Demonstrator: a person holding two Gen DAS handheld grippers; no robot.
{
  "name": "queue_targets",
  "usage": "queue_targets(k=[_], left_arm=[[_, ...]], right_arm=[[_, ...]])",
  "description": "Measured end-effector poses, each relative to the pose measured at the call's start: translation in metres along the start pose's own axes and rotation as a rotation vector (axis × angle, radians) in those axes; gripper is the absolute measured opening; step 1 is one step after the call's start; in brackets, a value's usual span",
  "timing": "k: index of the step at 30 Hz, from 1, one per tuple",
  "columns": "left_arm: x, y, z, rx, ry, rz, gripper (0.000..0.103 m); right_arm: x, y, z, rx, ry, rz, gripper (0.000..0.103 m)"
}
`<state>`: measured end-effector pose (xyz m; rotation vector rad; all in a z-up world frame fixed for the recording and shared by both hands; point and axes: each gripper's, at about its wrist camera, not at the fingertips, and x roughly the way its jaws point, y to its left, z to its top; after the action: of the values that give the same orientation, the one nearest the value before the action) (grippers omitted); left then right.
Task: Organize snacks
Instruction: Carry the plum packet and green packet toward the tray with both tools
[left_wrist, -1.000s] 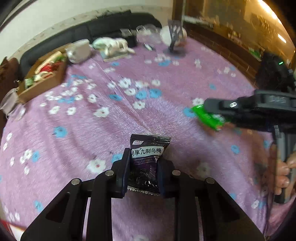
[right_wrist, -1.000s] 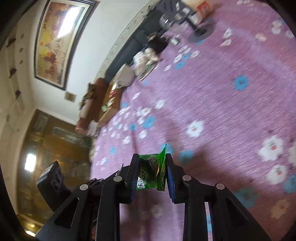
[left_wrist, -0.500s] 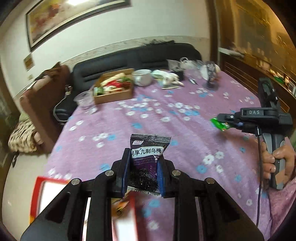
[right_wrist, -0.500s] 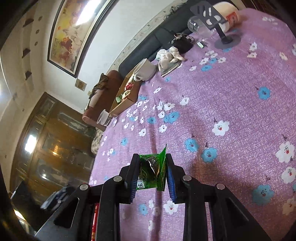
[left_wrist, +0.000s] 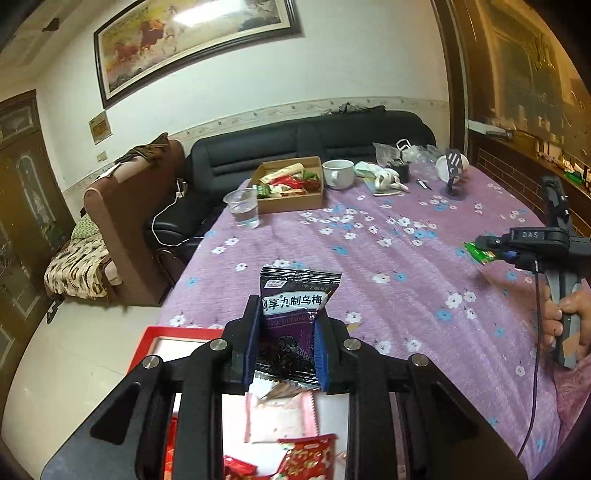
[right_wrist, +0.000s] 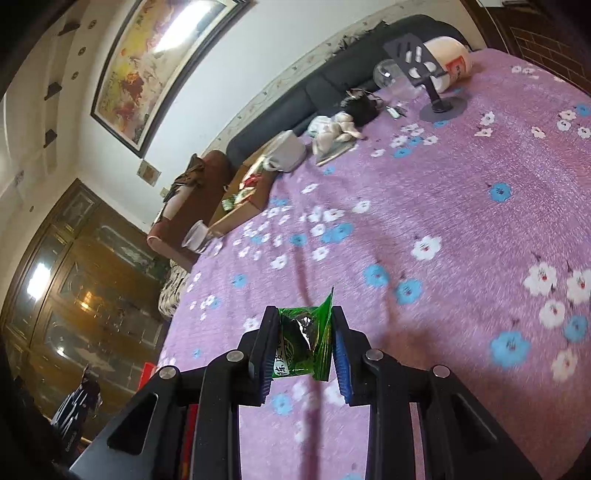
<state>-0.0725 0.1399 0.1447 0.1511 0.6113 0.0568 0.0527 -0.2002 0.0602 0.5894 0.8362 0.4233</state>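
The left hand-held gripper (left_wrist: 286, 341) is clamped on a dark purple snack packet (left_wrist: 293, 325), held upright in the air above the near edge of the desk (left_wrist: 369, 258), over a red-rimmed tray (left_wrist: 173, 334) of pink and red wrappers. Its white band reads "享九制乌梅". The right hand-held gripper (right_wrist: 303, 347) pinches a crumpled green packet (right_wrist: 304, 341) above the flowered purple cloth; its writing is too creased to read. "DAS" marks that gripper's body.

Right claw (right_wrist: 303, 341) pinching green packet (right_wrist: 304, 341) — aloft
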Motion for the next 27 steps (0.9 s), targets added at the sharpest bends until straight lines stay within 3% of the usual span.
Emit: queue_targets(k=[12,16,21,27], left_arm=[[-0.018,0.032,-0.018,-0.065,-0.016,0.001,0.023],[-0.022,0.039,-0.025,-0.079,-0.013,0.003,0.023],[-0.021,0.036,-0.032,-0.084,0.003,-0.028,0.023],[-0.014,0.007,-0.038,-0.075,0.046,-0.173,0.023]], right_arm=[[-0.011,0.08,-0.04,-0.093,0.007,0.107,0.029],[-0.013,0.105,-0.049,-0.152,0.002,0.102,0.029],[-0.014,0.094,-0.05,-0.156,0.017,0.015,0.03],[0.006,0.057,-0.057,-0.177,0.151,-0.173,0.033]])
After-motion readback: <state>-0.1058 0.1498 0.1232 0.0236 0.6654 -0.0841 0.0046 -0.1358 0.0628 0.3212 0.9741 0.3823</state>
